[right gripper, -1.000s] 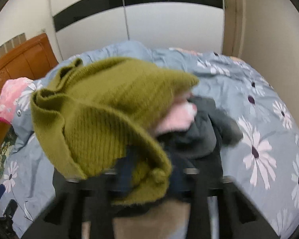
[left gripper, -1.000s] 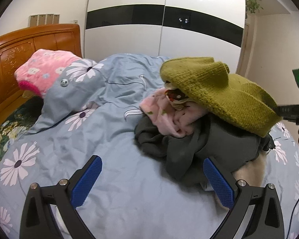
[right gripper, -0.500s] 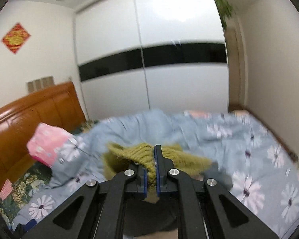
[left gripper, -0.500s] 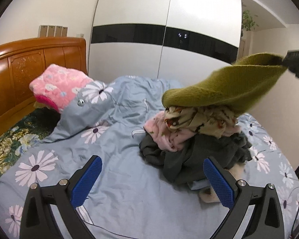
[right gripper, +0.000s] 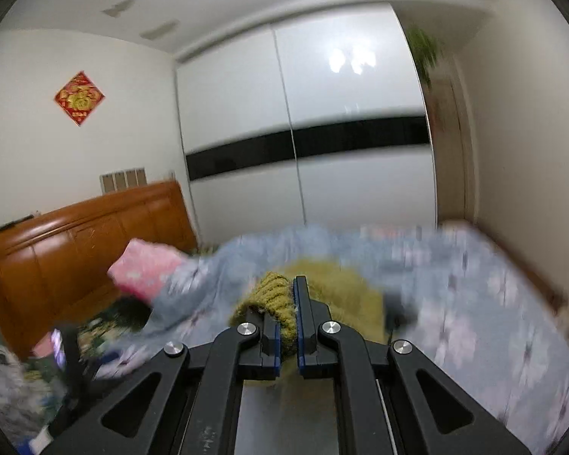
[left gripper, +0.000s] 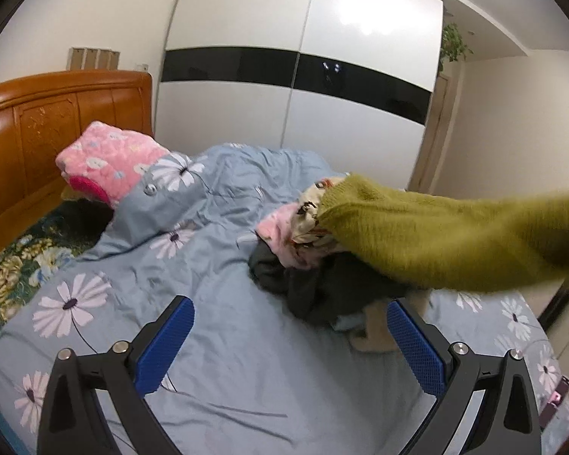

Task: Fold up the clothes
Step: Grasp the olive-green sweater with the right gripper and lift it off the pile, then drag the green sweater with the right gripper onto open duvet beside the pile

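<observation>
Right wrist view: right hand-held gripper [right gripper: 287,322] clamped on a fold of the green sweater [right gripper: 280,303], knit bunched between the pads, rest hanging blurred below. Left wrist view: sweater [left gripper: 455,242] stretches from the clothes pile [left gripper: 307,254] at centre out to 3 o'clock, its end still on the pile. Left hand-held gripper [left gripper: 290,345] wide apart, empty, above the bed [left gripper: 227,360]. Pink pillow [left gripper: 110,159] at 10 o'clock.
</observation>
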The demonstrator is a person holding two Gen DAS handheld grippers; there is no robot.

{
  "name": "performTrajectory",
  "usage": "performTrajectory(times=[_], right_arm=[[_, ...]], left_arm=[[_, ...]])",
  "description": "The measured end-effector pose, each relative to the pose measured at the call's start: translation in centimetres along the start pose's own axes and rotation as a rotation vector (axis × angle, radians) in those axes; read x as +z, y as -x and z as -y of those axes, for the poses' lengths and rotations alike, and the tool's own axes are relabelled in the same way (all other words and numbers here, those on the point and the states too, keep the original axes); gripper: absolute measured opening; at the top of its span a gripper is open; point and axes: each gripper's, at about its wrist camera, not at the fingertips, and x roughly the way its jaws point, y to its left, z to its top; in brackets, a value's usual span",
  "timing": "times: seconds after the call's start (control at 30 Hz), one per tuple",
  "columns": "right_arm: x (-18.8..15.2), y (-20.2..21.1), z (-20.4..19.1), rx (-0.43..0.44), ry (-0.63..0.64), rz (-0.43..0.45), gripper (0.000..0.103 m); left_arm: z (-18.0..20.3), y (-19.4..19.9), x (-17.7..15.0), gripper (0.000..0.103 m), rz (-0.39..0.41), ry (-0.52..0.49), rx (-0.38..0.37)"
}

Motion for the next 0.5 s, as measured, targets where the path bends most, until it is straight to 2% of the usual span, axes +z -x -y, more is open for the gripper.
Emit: performTrajectory(times=[0.17, 0.27, 0.43, 0.5], right_arm=[[-9.9, -0.5, 3.1, -0.085, -0.076, -0.265, 0.006], [-15.4, -1.5, 5.6, -0.171, -0.130, -0.407, 0.006], [-21.0, -1.8, 10.2, -0.291, -0.201, -0.572, 0.006], [-22.9, -2.2, 11.5, -0.291, -0.242, -0.631, 0.006]], left_arm=[[2.3, -0.3, -1.2, 0.103, -0.038, -0.065, -0.024], [3.3, -1.4, -1.8, 0.103, -0.078, -0.076, -0.048], [3.7, -5.4, -3.0, 0.103, -0.184, -0.044, -0.082], [3.3, -7.7, -3.7, 0.103, -0.248, 0.008, -0.086]])
